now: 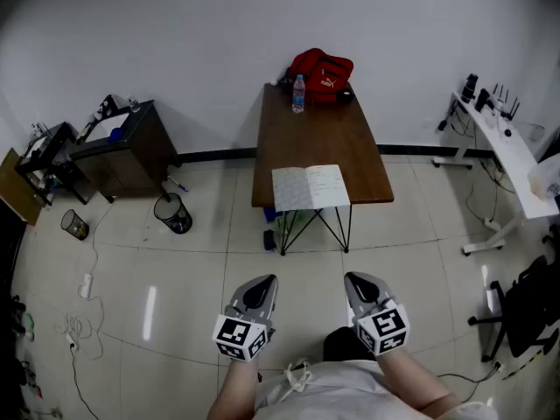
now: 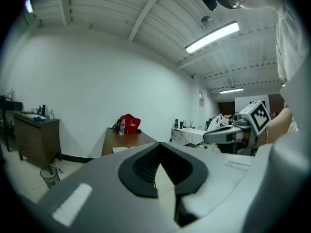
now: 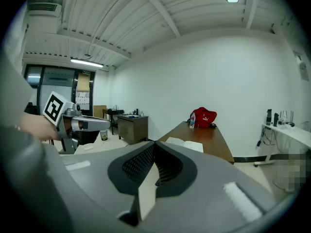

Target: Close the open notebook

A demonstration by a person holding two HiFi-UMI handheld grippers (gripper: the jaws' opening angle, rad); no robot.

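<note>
Both claws are clamped shut and empty: the left claw (image 1: 260, 287) and the right claw (image 1: 360, 283) sit well short of the brown wooden surface (image 1: 306, 138). The open white paper notebook (image 1: 311, 187) lies dead ahead at the near edge. Its pages spread sideways, about as far from one claw as the other.

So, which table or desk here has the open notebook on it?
The brown middle table: the notebook lies open at its near end. The dark cabinet and white desk lack one.
</note>
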